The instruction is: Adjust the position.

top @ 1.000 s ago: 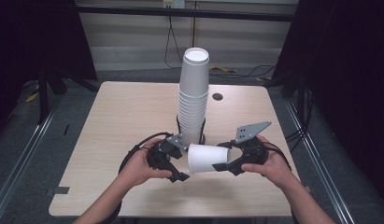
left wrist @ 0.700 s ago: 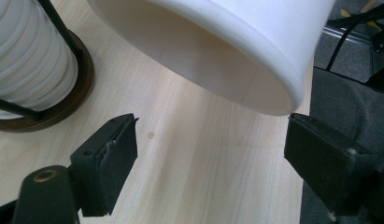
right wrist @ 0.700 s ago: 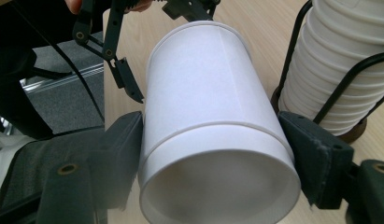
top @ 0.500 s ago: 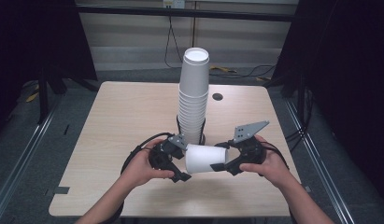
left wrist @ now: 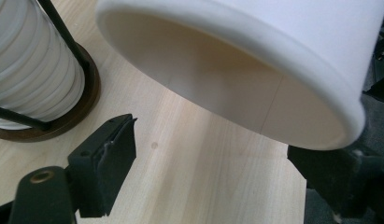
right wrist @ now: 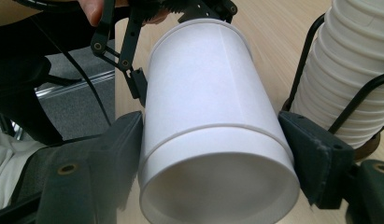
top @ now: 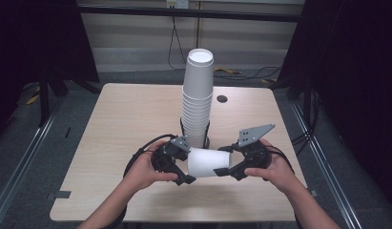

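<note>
The right gripper (top: pixel 222 168) has both jaws pressed flat against the sides of a white paper cup (top: pixel 209 162), squeezing it near its wide open rim, so that one has a solid hold; in the right gripper view the cup (right wrist: pixel 213 135) sits snug between the two black pads with its mouth facing the camera. The cup is lying sideways, held up off the bench (top: pixel 122 119) between the two hands, right in front of the tall stack of cups (top: pixel 198 95). The left gripper (top: pixel 183 164) is at the cup's other end, and its jaws have just been opening; in the left gripper view the cup (left wrist: pixel 273 60) hangs above the jaws, which stand apart with nothing pinched between them, so it has let go. That stack sits in a black wire holder (left wrist: pixel 63 42) on a round brown base (left wrist: pixel 82 107), just behind the cup. A small dark hole (top: pixel 222 99) shows in the bench top off to the right of the stack.
</note>
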A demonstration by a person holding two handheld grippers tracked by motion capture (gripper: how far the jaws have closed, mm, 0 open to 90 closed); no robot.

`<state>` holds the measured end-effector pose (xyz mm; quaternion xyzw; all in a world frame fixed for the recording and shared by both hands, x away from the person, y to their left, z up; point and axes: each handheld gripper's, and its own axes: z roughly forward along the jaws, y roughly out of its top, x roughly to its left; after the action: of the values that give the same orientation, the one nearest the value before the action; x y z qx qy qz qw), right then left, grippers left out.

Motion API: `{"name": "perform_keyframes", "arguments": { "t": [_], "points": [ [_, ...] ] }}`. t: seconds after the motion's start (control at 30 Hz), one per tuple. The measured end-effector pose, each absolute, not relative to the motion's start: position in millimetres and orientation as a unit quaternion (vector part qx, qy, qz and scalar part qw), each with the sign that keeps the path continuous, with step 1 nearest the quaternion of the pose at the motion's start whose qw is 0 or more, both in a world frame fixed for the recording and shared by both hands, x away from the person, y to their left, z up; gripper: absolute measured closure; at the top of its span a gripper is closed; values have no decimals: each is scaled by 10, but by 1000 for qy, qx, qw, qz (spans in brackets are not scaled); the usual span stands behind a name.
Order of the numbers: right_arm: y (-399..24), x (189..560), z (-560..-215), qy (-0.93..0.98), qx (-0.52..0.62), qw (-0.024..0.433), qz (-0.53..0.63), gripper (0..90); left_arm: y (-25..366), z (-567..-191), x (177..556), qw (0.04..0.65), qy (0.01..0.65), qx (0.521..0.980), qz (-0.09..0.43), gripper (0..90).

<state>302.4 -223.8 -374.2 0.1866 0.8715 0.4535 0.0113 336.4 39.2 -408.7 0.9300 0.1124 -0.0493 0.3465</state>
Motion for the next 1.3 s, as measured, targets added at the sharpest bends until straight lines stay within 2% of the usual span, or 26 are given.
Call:
{"name": "perform_keyframes", "arguments": {
  "t": [1.07, 1.3],
  "points": [
    [-2208, 3052, -3797, 883, 181, 13, 433, 253, 458, -3978, 3379, 365, 93, 926, -28, 149],
    [-2202, 3045, -3788, 881, 174, 10, 440, 254, 417, -3954, 3398, 374, 79, 923, -28, 64]
  ]
}}
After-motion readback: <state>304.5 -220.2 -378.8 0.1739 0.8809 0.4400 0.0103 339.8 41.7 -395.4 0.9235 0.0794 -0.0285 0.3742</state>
